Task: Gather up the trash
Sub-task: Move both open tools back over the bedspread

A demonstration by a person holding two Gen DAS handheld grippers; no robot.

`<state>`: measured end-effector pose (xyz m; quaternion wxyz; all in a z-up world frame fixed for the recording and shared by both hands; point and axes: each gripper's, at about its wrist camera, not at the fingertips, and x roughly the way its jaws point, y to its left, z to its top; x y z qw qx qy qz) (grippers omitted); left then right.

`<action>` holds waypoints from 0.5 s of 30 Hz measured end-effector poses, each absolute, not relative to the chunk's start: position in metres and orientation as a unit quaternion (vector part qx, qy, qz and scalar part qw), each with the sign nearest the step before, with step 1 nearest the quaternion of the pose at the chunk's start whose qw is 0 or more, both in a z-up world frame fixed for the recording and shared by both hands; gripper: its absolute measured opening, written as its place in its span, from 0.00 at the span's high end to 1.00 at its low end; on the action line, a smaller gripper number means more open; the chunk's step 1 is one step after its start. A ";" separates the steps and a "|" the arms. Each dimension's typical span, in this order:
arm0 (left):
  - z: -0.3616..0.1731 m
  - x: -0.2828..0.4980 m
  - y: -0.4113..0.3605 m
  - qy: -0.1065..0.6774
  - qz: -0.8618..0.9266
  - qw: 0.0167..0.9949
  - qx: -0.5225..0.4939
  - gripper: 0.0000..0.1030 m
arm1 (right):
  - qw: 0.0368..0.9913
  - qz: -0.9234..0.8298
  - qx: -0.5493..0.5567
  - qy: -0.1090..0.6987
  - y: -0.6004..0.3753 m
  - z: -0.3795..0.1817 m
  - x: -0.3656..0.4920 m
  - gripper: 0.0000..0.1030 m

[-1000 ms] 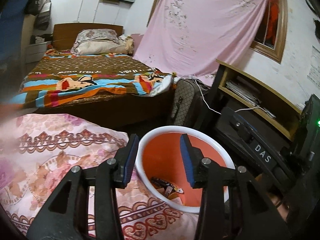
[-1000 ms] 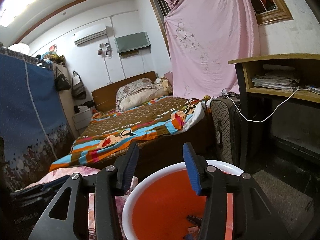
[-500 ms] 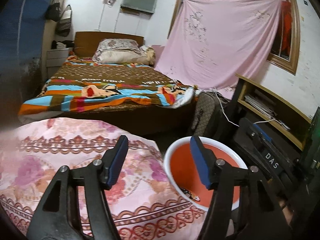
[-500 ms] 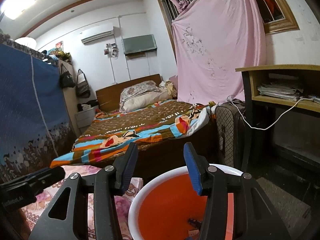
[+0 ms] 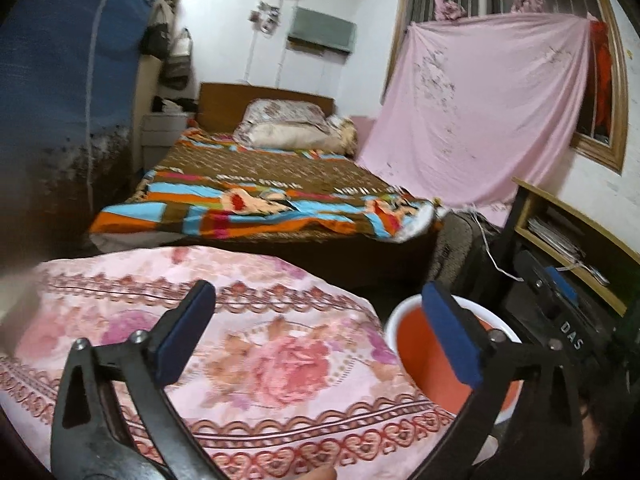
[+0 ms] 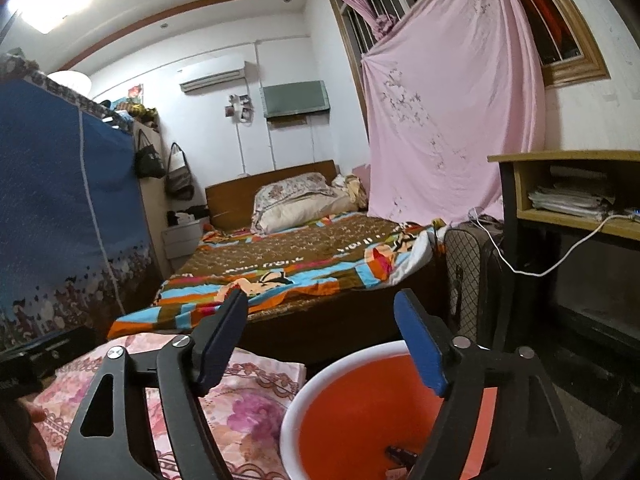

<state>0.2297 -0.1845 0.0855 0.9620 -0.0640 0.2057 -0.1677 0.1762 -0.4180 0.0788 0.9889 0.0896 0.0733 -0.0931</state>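
Left hand-held gripper (image 5: 316, 328), jaws apart, btwn floral cloth (image 5: 256, 360) & orange basin (image 5: 432, 364)

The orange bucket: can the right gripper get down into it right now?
Probably yes. The right gripper hangs just above the orange bucket, jaws open and empty, and nothing covers the bucket's open top.

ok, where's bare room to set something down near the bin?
The pink floral quilt, left of the white-rimmed orange bin, shows a broad bare top. Right of the bin is crowded: checkered suitcase, black desk frame, trailing white cable.
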 end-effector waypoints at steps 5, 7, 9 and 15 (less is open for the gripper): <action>0.085 0.219 -0.163 0.200 -0.143 0.966 -0.074 0.11 | 0.993 -0.068 0.078 0.057 -0.404 0.080 0.168 0.12; 0.083 0.212 -0.155 0.197 -0.133 0.968 -0.076 0.11 | 0.994 -0.057 0.078 0.051 -0.401 0.080 0.163 0.04; 0.082 0.205 -0.147 0.193 -0.125 0.970 -0.076 0.11 | 0.995 -0.043 0.081 0.043 -0.396 0.081 0.156 0.00; 0.079 0.183 -0.123 0.180 -0.105 0.975 -0.080 0.11 | 0.996 -0.020 0.083 0.027 -0.381 0.084 0.138 0.00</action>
